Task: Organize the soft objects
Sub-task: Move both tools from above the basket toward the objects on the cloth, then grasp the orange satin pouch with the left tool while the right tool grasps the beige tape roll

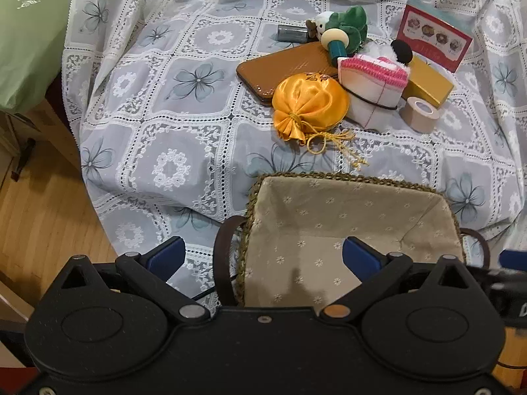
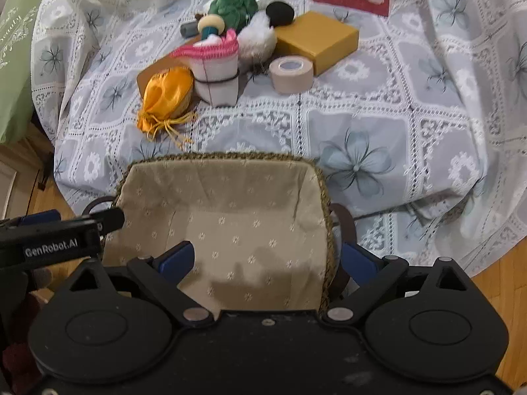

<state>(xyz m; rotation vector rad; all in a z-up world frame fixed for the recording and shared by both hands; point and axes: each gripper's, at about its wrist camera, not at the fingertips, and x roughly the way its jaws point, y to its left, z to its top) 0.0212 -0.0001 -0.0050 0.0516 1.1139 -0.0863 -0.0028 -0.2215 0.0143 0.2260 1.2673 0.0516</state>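
Both my left gripper (image 1: 262,256) and right gripper (image 2: 268,258) gape empty over the basket (image 2: 230,156) at the table's near edge; reaching for the satin pouch (image 1: 309,107) risks snagging its tassel cord or the lace tablecloth (image 1: 164,125).

soft even light, fisheye-warped edges, slight blur.

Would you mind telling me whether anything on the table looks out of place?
Yes: the objects are heaped together beyond the empty basket, soft orange pouch and green plush jumbled with hard items like the tape roll.
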